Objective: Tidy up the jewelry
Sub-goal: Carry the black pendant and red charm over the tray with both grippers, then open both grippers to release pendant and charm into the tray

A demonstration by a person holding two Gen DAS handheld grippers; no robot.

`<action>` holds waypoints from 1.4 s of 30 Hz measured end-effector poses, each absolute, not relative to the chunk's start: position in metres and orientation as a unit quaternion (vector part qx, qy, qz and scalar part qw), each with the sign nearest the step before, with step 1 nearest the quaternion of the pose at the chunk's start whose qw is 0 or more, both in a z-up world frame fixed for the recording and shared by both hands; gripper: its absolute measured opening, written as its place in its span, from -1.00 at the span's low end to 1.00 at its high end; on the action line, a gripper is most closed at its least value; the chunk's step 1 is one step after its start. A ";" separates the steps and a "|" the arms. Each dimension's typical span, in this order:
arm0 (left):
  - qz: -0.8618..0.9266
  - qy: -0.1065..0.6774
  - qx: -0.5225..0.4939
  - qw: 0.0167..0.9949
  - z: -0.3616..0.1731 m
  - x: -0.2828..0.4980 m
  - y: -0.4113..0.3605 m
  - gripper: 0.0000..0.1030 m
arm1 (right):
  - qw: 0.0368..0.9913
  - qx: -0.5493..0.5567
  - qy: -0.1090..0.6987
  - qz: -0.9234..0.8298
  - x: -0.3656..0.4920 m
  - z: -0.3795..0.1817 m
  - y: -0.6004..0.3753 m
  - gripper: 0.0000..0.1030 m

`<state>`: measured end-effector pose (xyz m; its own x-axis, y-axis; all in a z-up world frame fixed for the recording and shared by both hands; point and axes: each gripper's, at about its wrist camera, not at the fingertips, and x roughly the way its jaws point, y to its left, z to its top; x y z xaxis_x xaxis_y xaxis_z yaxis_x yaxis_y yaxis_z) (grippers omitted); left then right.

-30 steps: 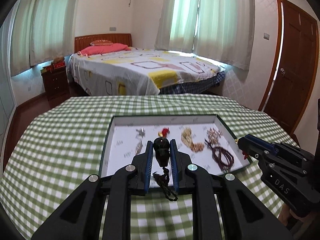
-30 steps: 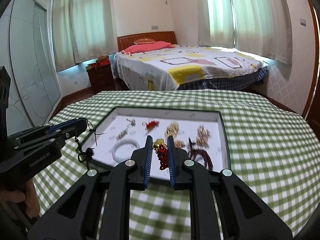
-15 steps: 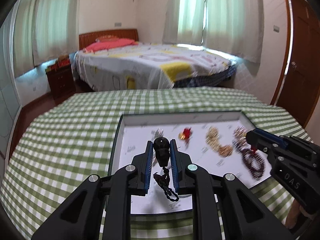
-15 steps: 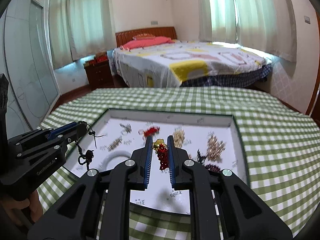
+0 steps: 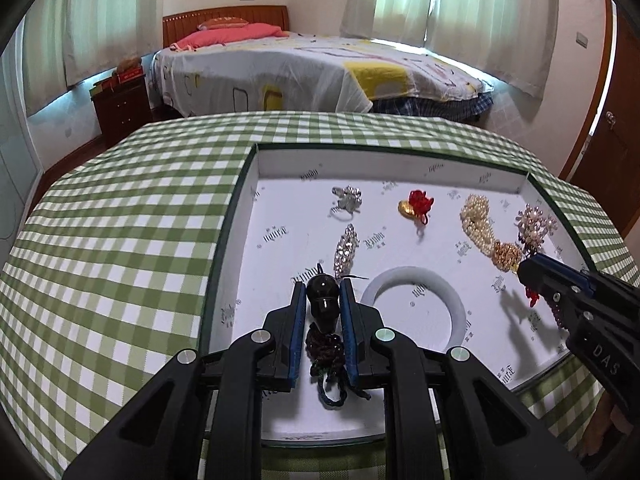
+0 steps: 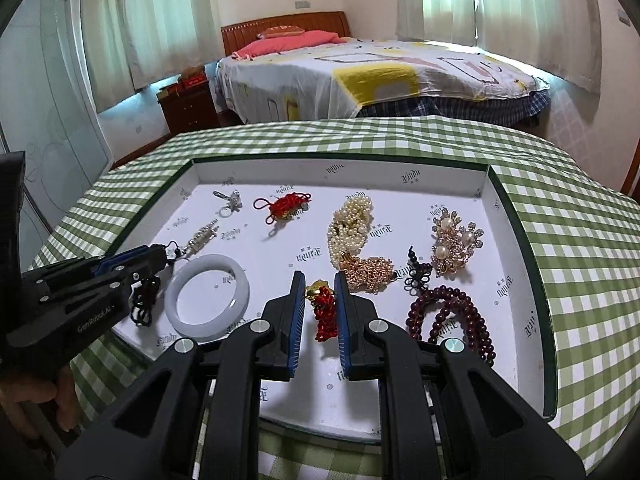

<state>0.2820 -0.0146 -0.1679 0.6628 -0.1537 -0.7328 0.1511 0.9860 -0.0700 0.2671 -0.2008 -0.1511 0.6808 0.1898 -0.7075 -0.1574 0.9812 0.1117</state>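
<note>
My left gripper is shut on a black bead pendant whose dark knotted cord hangs below, over the near left part of the white tray. In the right wrist view that same gripper reaches in from the left beside a white jade bangle. My right gripper is shut on a red-and-gold beaded charm above the tray's near middle. It also shows at the right of the left wrist view.
Lying in the tray are a pearl strand, gold chain, pearl brooch, dark red bead bracelet, red knot charm and silver pieces. The tray rests on a green checked tablecloth. A bed stands behind.
Both grippers have come down and forward over the tray with their pieces still held. The tray and its jewelry now look larger and closer.
</note>
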 end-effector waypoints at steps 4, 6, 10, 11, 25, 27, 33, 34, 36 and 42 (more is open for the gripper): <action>-0.084 0.408 -0.003 0.909 -0.169 0.283 -0.015 -0.65 | 0.910 0.020 0.403 0.095 0.272 -0.156 -0.200 -0.71; -0.084 0.410 -0.005 0.908 -0.170 0.283 -0.014 -0.65 | 0.908 0.019 0.408 0.094 0.274 -0.157 -0.199 -0.70; -0.082 0.411 -0.004 0.908 -0.170 0.284 -0.016 -0.65 | 0.905 0.020 0.415 0.093 0.276 -0.160 -0.199 -0.70; -0.083 0.411 -0.004 0.908 -0.170 0.284 -0.016 -0.65 | 0.905 0.020 0.415 0.093 0.276 -0.160 -0.199 -0.69; -0.082 0.415 -0.001 0.906 -0.171 0.287 -0.019 -0.62 | 0.907 0.023 0.411 0.089 0.274 -0.159 -0.203 -0.45; -0.081 0.416 0.001 0.906 -0.171 0.287 -0.019 -0.62 | 0.908 0.024 0.410 0.088 0.274 -0.158 -0.203 -0.44; -0.083 0.410 0.009 0.908 -0.170 0.285 -0.025 -0.41 | 0.910 0.026 0.405 0.084 0.272 -0.156 -0.205 -0.20; -0.081 0.407 0.013 0.910 -0.169 0.284 -0.026 -0.17 | 0.910 0.026 0.405 0.084 0.271 -0.156 -0.205 -0.16; -0.075 0.400 0.014 0.913 -0.167 0.282 -0.026 0.25 | 0.911 0.028 0.403 0.082 0.270 -0.155 -0.207 -0.04; -0.068 0.401 0.007 0.913 -0.165 0.280 -0.022 0.40 | 0.915 0.032 0.396 0.077 0.263 -0.151 -0.212 0.17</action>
<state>0.2799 -0.0224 -0.1645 0.6684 -0.1192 -0.7342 0.1299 0.9906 -0.0426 0.2631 -0.2123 -0.1508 0.6749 0.1655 -0.7191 -0.1151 0.9862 0.1189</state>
